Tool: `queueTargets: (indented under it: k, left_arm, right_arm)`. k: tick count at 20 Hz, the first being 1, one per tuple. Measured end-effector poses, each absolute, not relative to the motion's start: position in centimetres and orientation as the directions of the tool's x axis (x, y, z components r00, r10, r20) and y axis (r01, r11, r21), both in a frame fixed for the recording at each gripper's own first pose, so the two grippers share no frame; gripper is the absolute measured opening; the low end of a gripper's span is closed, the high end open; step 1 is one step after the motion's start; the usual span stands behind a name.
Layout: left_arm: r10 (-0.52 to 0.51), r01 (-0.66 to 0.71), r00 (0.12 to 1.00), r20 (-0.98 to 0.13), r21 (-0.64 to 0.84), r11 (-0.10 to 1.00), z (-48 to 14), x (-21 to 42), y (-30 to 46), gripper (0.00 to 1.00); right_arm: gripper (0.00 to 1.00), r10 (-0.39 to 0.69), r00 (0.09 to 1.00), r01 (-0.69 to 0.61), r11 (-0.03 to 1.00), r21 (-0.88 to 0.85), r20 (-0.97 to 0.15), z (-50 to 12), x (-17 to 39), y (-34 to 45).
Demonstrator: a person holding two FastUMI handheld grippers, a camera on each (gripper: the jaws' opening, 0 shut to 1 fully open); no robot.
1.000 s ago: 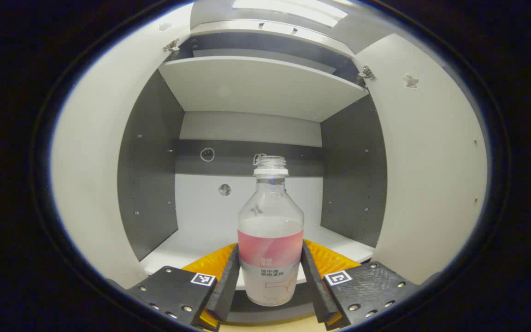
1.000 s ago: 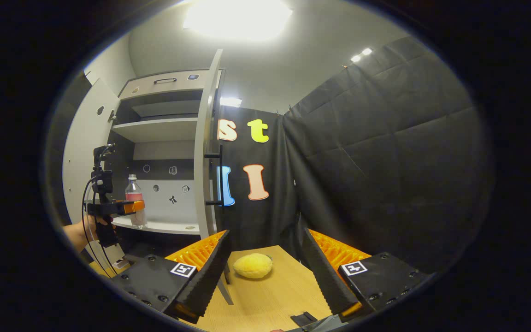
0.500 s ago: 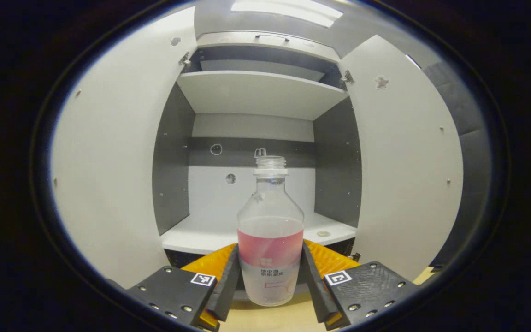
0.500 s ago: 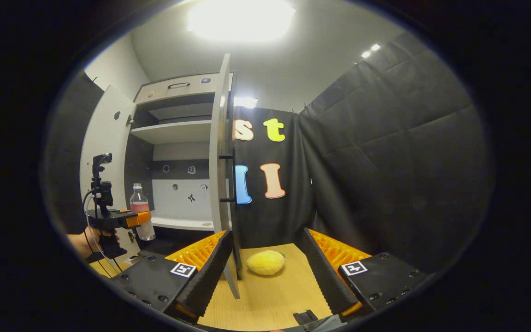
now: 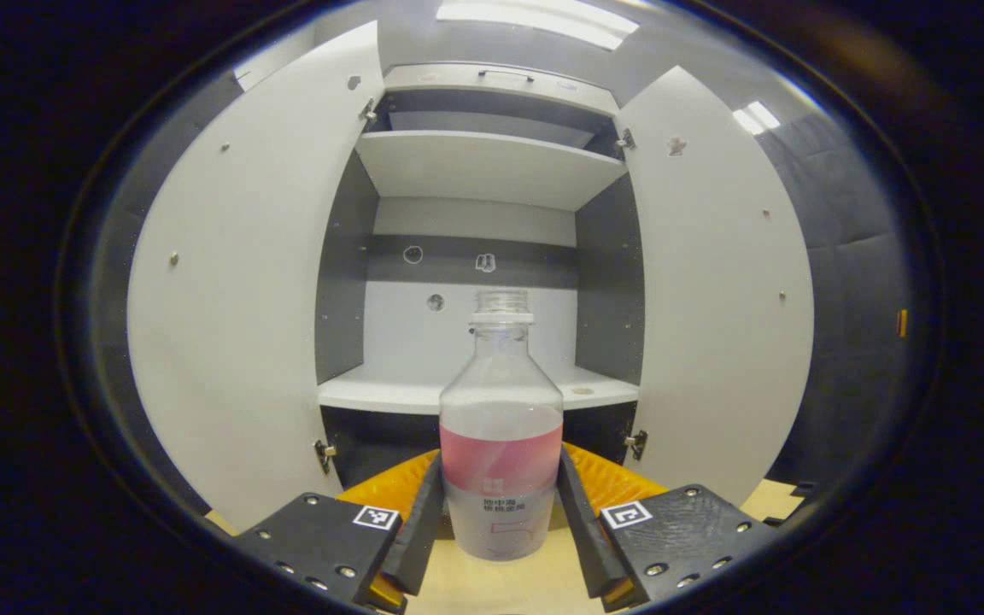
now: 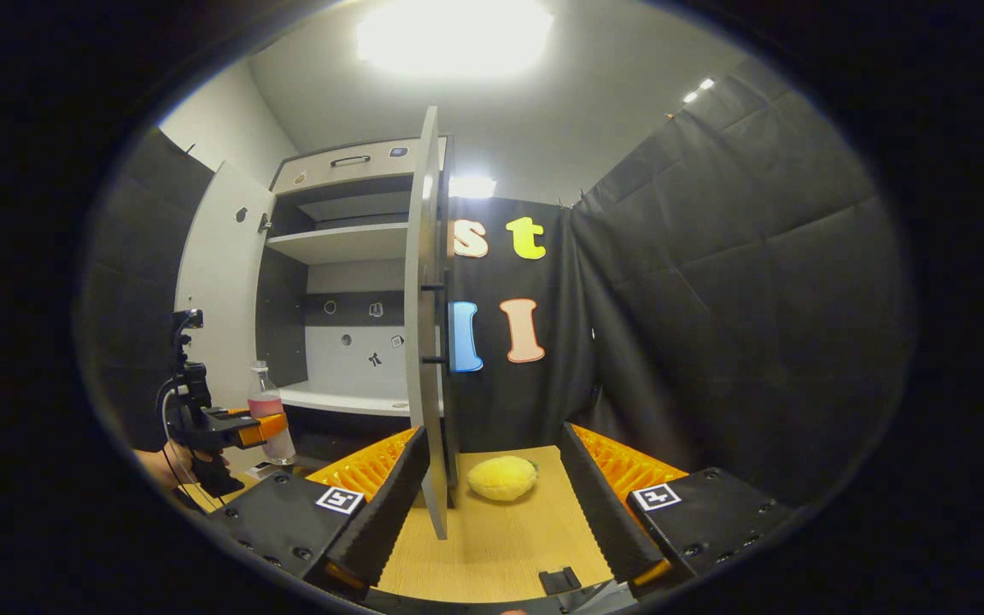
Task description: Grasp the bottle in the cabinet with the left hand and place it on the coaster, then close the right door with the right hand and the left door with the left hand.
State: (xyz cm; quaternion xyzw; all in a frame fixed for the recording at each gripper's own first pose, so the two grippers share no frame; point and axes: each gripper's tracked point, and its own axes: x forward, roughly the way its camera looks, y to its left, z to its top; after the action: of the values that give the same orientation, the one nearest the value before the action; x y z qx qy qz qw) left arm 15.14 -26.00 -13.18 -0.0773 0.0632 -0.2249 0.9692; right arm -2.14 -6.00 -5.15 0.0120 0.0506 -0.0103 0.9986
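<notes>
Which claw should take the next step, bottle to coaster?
Left. The left claw is shut on the bottle, held clear in front of the cabinet shelf. The right claw is open and empty near the right door.

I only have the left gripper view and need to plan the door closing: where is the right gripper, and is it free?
Observer: The right gripper is open and empty, above the wooden table.
Operator: Where is the right door from there?
Observer: The right door stands edge-on just ahead of it, with a black handle on its outer face.
Operator: Anything on that table?
Observer: A yellow rounded object lies on it, beside the door's lower edge.
</notes>
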Motion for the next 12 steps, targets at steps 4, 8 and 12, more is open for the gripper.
queueTargets:
  k: [4, 8, 12]
  left_arm:
    - [-0.463, 0.441, 0.880, -0.109, -0.178, 0.880, -16.1, 12.3, -26.4, 0.71]
    - [-0.450, 0.421, 0.879, -0.160, -0.184, 0.888, -19.5, 11.1, -26.1, 0.70]
    - [-0.436, 0.402, 0.878, -0.196, -0.191, 0.896, -23.0, 10.1, -25.9, 0.71]
  right_arm:
    - [0.98, -0.007, 0.993, 0.010, 1.000, 0.022, -0.118, -6.0, -3.0, -6.3]
    - [0.98, 0.014, 0.990, -0.012, 1.000, 0.012, -0.143, -6.6, -3.2, -5.9]
    - [0.98, 0.031, 0.987, -0.033, 0.999, -0.011, -0.155, -6.8, -3.0, -5.6]
